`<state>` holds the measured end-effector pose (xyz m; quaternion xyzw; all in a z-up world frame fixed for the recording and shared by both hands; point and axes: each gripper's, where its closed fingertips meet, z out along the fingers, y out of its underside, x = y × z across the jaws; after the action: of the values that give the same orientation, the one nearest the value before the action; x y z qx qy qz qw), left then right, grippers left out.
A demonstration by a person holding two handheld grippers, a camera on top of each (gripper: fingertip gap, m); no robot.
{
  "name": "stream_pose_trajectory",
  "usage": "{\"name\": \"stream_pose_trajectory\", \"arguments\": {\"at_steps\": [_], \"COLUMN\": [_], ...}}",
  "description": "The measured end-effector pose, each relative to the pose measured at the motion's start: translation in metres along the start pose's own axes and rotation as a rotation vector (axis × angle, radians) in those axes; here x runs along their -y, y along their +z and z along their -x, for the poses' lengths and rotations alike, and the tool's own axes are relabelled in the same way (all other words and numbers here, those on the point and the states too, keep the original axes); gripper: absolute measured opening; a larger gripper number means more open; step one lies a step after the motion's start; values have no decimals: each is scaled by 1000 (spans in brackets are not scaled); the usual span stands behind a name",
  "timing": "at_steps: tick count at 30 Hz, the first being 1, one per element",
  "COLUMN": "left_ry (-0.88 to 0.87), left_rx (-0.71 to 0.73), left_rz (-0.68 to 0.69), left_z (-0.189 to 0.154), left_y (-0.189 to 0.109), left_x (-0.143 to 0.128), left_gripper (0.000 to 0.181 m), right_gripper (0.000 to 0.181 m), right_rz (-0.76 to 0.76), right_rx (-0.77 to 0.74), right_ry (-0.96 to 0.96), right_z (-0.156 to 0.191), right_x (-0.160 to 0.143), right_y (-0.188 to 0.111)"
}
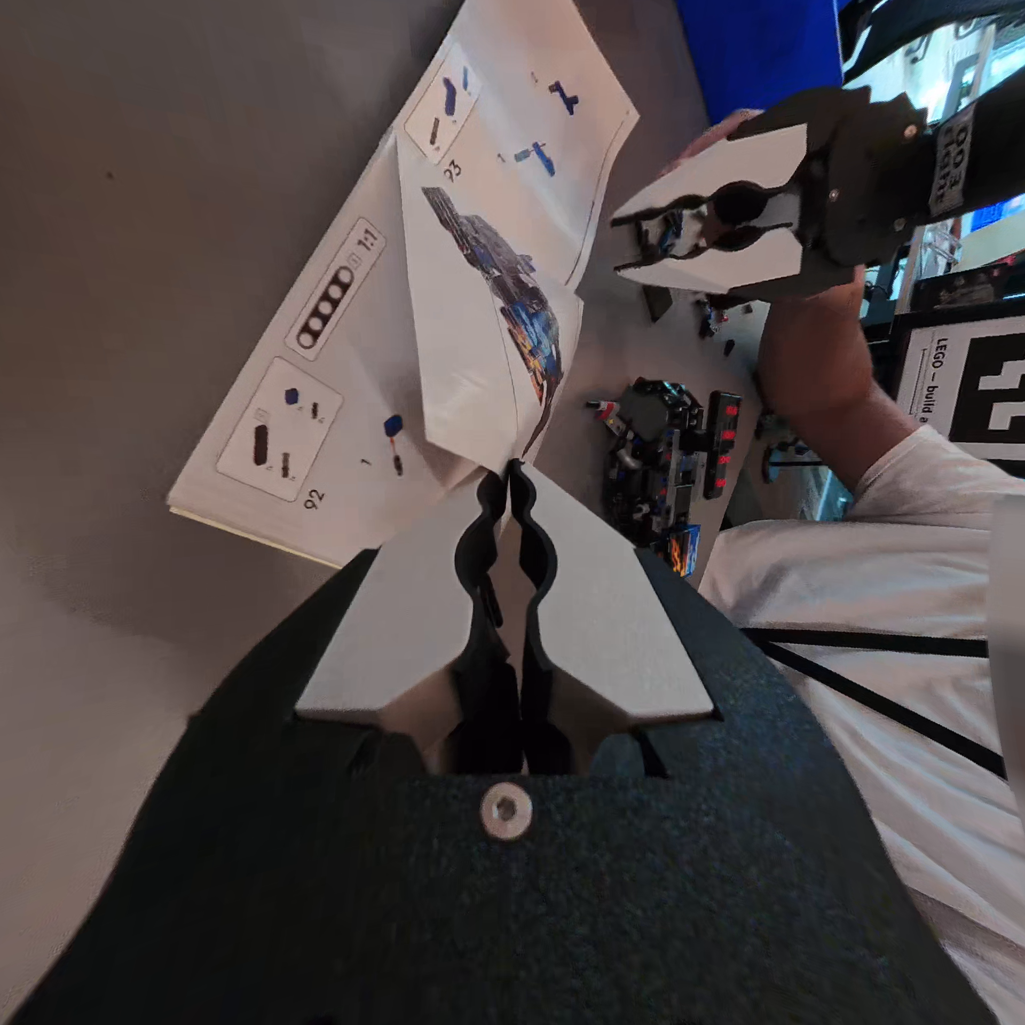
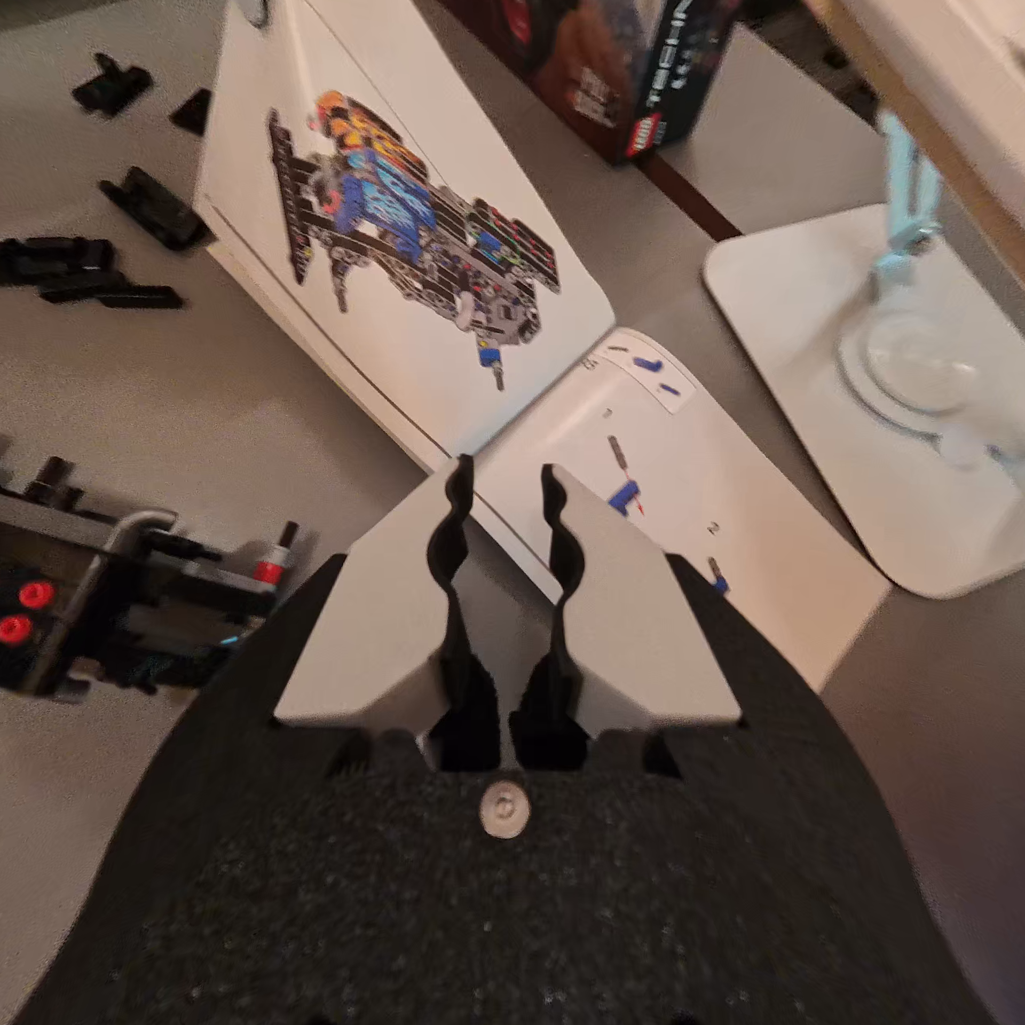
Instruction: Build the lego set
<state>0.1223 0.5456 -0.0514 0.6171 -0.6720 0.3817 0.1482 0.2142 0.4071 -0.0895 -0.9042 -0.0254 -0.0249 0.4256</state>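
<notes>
The instruction booklet [image 1: 310, 388] lies open on the grey table. My left gripper [image 1: 513, 468] is shut on the corner of one booklet page [image 1: 471, 344], the page that shows the finished model, and holds it raised off the booklet. The same page shows in the right wrist view [image 2: 388, 233]. My right gripper [image 2: 505, 468] is open and empty, hovering over the lower booklet page [image 2: 693, 488]; it also shows in the left wrist view [image 1: 627, 244]. The partly built black Lego model [image 1: 660, 455] sits beside the booklet and appears at the left of the right wrist view [image 2: 111, 610].
Loose black pieces [image 2: 150, 208] lie left of the booklet. A dark Lego box [image 2: 638, 72] stands at the back. A white stand base [image 2: 832, 416] sits right of the booklet. A person's forearm [image 1: 815, 360] and white shirt fill the right. A marker sign [image 1: 970, 388] stands behind. My hands' fingertips stand some 20 centimeters from each other.
</notes>
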Motion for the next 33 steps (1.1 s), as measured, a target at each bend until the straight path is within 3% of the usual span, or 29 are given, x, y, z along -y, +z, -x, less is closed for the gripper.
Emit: {"name": "stream_pose_trajectory", "arguments": {"at_steps": [4,10,14,16,19,21,26,28,30,33], "left_ry": [-52,-87,-95,-93,-99,-123,101,228,357,469], "left_rx": [-9,-27,-30,-20,39,82,368,389,442,472], "left_rz": [24,59,66,76,95,38,-195,-216,-162,-99], "left_z": [18,29,34,36,45,45,31,14,12,20], "left_y": [5,12,15,14,5,-11,-62,-42,1,73], "left_x": [-11,-26,-29,-31,-36,-25,31,47,54,65], "left_gripper": [0,0,5,10,32,52,44,28,5,0], "right_gripper": [5,2,1,0,0,0,0,0,0,0], "right_rz": [57,176,107,80,-13,44,120,129,127,122], "right_rx": [110,-79,49,27,13,61,101,133,140,114], "right_ry": [-41,-131,-112,-170,-294,-353,-281,-257,-258,-293], "right_z": [23,-3,22,22,29,40,43,45,45,44], "right_x": [9,-15,-10,-5,9,-1,-9,-10,-11,-12], "right_y": [33,39,48,49,47,53,64,66,66,66]}}
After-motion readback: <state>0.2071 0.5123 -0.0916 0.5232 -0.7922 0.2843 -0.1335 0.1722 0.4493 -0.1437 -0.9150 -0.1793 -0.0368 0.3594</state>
